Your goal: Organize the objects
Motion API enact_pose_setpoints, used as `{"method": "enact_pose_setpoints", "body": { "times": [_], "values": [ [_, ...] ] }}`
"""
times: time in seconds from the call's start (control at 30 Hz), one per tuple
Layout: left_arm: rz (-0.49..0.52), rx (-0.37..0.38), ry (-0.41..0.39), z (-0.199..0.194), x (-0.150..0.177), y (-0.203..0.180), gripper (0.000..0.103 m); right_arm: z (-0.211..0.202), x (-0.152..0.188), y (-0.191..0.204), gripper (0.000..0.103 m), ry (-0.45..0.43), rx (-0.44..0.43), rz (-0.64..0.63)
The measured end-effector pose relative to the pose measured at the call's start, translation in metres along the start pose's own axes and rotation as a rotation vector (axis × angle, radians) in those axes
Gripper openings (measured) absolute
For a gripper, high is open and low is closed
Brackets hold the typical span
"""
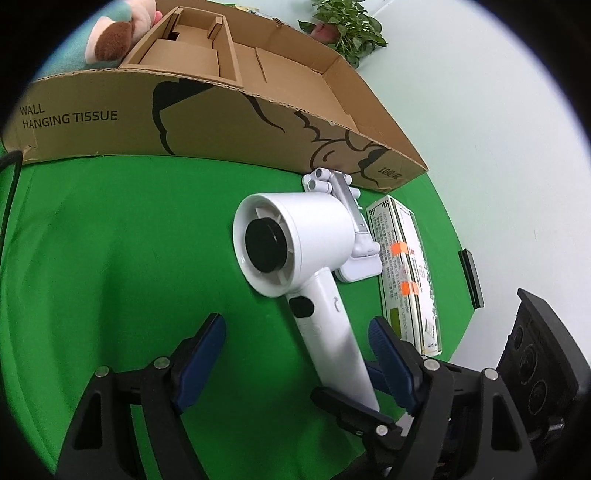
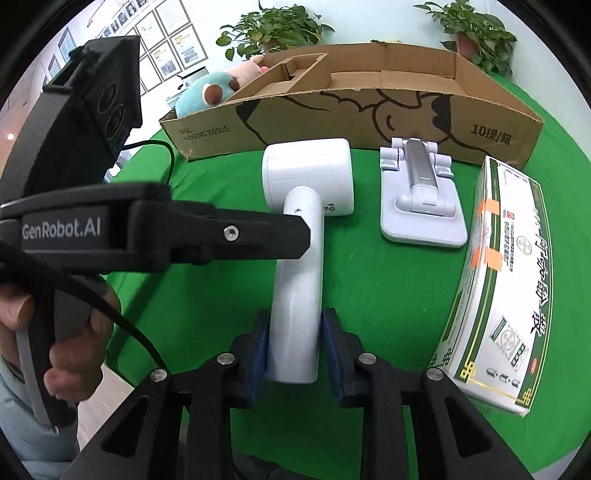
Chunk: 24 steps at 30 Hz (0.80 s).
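A white hair dryer (image 1: 295, 240) lies on the green tablecloth; it also shows in the right wrist view (image 2: 299, 221). My right gripper (image 2: 293, 347) is shut on its handle, blue pads pressed on both sides. My left gripper (image 1: 295, 332) is open, its fingers either side of the same handle, not touching. A white folding phone stand (image 2: 421, 195) lies right of the dryer. A green-and-white medicine box (image 2: 495, 280) lies further right. The open cardboard box (image 2: 369, 107) with dividers stands behind them.
A plush toy (image 2: 210, 92) sits behind the box's left end. Potted plants (image 2: 273, 29) stand behind the table. A black cable (image 2: 168, 155) runs off the table's left edge. The table's edge is near the medicine box (image 1: 410, 273).
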<state>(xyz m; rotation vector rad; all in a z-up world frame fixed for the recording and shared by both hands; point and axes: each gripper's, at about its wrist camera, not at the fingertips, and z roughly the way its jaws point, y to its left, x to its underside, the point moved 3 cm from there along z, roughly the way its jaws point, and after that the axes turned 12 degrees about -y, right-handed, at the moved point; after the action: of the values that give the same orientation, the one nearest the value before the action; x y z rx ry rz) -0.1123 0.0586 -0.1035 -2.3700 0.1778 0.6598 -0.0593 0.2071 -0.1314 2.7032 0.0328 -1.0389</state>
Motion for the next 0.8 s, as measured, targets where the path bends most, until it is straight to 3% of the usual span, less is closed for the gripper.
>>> {"method": "enact_pose_setpoints", "body": {
  "times": [0.17, 0.27, 0.5, 0.6, 0.8],
  "values": [
    [-0.021, 0.015, -0.007, 0.004, -0.008, 0.002, 0.078, 0.009, -0.007, 0.004, 0.031, -0.016, 0.050, -0.040],
    [-0.020, 0.014, -0.015, 0.004, -0.008, 0.003, 0.078, 0.011, -0.007, 0.009, 0.023, -0.022, 0.083, -0.076],
    [-0.002, -0.037, -0.033, 0.001, -0.005, 0.002, 0.073, 0.004, -0.007, 0.017, 0.022, -0.030, 0.050, -0.066],
    [-0.006, -0.067, -0.028, -0.001, -0.004, 0.005, 0.057, -0.001, -0.008, 0.015, 0.022, -0.035, 0.042, -0.047],
    [-0.018, -0.044, -0.048, -0.012, -0.004, 0.004, 0.051, -0.015, -0.008, 0.015, 0.023, -0.051, 0.053, -0.056]
  ]
}}
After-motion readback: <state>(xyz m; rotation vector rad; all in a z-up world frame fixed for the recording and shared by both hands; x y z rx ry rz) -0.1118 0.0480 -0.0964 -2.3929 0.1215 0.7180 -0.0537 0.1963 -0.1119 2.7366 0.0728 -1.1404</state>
